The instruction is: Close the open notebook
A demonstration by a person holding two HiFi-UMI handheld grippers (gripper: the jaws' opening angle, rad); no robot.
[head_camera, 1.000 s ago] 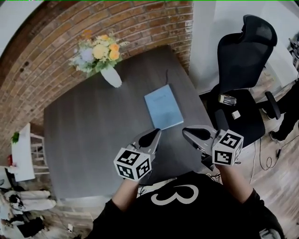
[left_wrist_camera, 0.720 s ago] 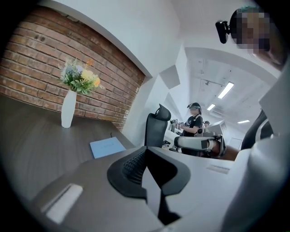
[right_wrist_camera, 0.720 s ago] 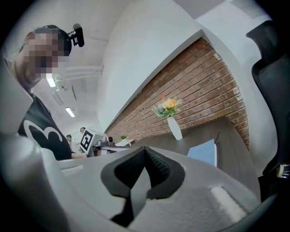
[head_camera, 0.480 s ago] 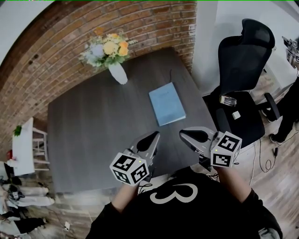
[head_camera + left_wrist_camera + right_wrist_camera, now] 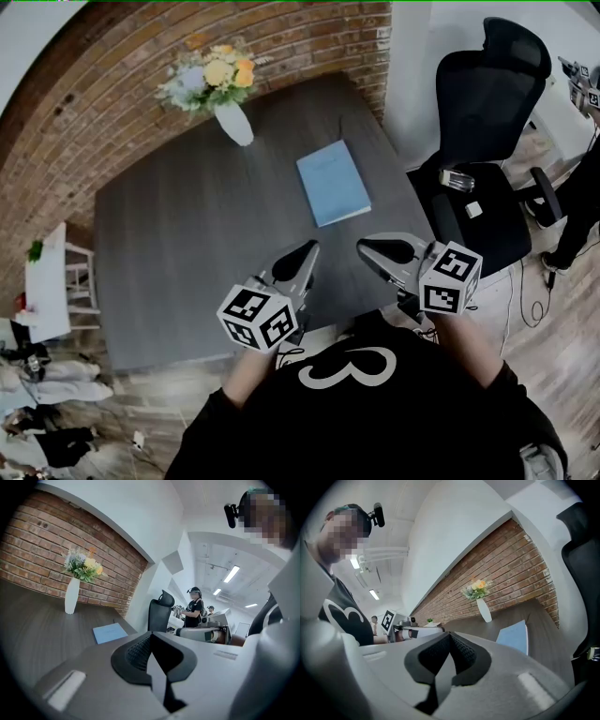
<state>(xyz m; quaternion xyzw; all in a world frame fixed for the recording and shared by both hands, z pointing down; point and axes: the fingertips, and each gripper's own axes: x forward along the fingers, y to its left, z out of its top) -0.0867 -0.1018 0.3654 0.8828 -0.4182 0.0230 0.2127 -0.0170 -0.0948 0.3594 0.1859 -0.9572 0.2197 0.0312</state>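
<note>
Left gripper [image 5: 303, 260]: jaws pressed together, nothing between them; held over the near edge of the table [image 5: 178, 253].
Right gripper [image 5: 373, 250]: jaws together too, empty; just beside the left one.
Notebook [image 5: 333, 183]: blue, cover closed, flat on the table's right part, ahead of both grippers and apart from them.
Vase [image 5: 234, 124]: white, upright at the far edge by the brick wall; holds flowers [image 5: 208, 75].
Vs earlier: grippers barely shifted; notebook closed then as well, same spot.

Blue notebook [image 5: 333, 182] flat on dark table [image 5: 187, 253]
</note>
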